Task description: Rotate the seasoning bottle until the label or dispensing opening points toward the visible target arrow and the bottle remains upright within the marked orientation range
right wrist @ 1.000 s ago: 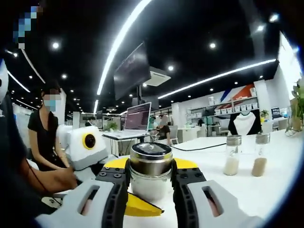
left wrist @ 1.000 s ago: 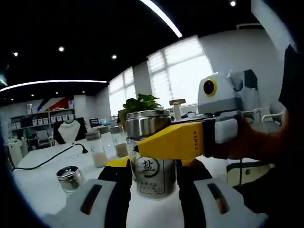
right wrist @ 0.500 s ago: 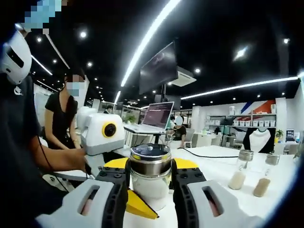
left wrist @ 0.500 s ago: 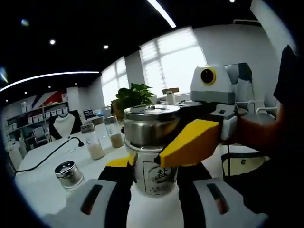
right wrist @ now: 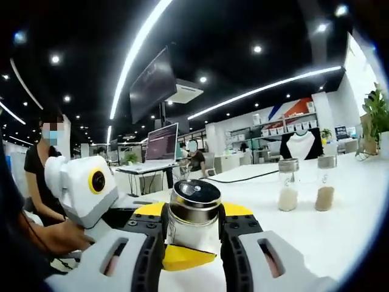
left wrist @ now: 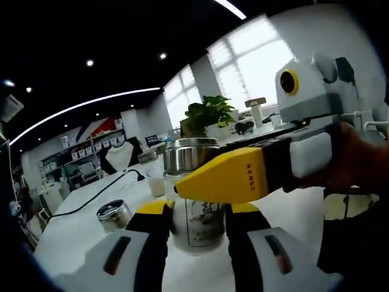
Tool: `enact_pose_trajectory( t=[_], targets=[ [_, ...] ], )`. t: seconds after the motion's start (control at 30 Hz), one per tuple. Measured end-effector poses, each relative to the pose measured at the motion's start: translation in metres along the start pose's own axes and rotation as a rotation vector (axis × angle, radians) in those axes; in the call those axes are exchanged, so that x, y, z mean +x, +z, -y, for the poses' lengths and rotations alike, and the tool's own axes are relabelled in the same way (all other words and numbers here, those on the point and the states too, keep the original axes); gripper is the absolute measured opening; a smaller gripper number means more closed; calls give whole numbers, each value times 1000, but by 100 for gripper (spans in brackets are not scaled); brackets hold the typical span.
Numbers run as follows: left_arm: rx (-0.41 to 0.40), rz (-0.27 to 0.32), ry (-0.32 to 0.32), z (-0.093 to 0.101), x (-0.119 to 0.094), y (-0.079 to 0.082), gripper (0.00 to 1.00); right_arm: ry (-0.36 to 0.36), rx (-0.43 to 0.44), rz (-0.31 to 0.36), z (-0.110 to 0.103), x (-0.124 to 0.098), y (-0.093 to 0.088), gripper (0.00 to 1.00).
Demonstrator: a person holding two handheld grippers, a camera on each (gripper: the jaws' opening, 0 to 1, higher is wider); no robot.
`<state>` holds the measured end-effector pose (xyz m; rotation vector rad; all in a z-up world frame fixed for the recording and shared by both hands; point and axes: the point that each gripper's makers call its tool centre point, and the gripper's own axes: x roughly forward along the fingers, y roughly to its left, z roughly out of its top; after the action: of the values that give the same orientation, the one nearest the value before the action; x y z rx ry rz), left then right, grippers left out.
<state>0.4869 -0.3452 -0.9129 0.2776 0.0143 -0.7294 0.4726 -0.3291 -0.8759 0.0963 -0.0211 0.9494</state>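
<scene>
The seasoning bottle (left wrist: 197,219) is clear glass with a steel cap and a printed label that faces the left gripper view. My left gripper (left wrist: 196,237) is shut on its glass body, one jaw on each side. My right gripper (right wrist: 192,226) is shut on the bottle (right wrist: 193,207) just under the steel cap. In the left gripper view the right gripper's yellow finger (left wrist: 226,176) lies across the bottle's neck. In the right gripper view the left gripper's yellow fingertip (right wrist: 182,257) shows below the bottle, which leans slightly. I see no target arrow.
The white table (left wrist: 79,234) holds a small steel-capped jar (left wrist: 113,214) on the left and a black cable (left wrist: 91,193). Two glass spice bottles (right wrist: 287,184) (right wrist: 325,182) stand at the right. A plant (left wrist: 209,112), a laptop (right wrist: 161,143) and a seated person (right wrist: 44,176) are farther back.
Both cameras have swung around the bottle. The right gripper's yellow finger, tilted half a second ago, lies level across the neck again. The label looks turned a little. Both grippers keep their hold.
</scene>
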Motion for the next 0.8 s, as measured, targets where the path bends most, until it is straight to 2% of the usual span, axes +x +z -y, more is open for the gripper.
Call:
enact_pose_trajectory(
  t=[0.03, 0.07, 0.1, 0.2, 0.27, 0.33, 0.43, 0.47, 0.57, 0.63, 0.7, 0.73, 0.8],
  targets=[
    [-5, 17, -29, 2, -1, 2, 38, 24, -17, 2, -3, -1, 2, 31],
    [-1, 21, -87, 7, -3, 3, 39, 75, -45, -12, -8, -3, 2, 31],
    [-15, 24, -123, 10, -5, 4, 39, 124, -48, -18, -13, -5, 2, 31],
    [-64, 65, -227, 21, -11, 9, 40, 208, -26, -5, -22, -11, 5, 30],
    [-93, 78, -281, 27, -16, 11, 40, 265, -56, -1, -29, -16, 6, 31],
    [-87, 72, -270, 25, -15, 10, 39, 262, -80, -6, -29, -16, 5, 31],
    [-25, 34, -195, 19, -9, 4, 39, 230, -144, -26, -28, -11, 1, 31],
    [-29, 31, -182, 18, -7, 2, 39, 208, -161, -38, -26, -9, -1, 31],
    [-38, 32, -163, 17, -5, 0, 38, 185, -158, -47, -24, -5, -3, 32],
    [-61, 49, -140, 14, -3, 1, 38, 138, -112, -50, -19, 0, -6, 33],
    [-92, 75, -130, 14, -2, 6, 38, 107, -38, -21, -16, 4, -4, 33],
    [-126, 107, -113, 11, -2, 10, 38, 81, -6, -5, -14, 5, -1, 33],
    [-152, 111, -130, 12, 1, 8, 38, 37, -70, -65, -13, 5, -4, 33]
  ],
)
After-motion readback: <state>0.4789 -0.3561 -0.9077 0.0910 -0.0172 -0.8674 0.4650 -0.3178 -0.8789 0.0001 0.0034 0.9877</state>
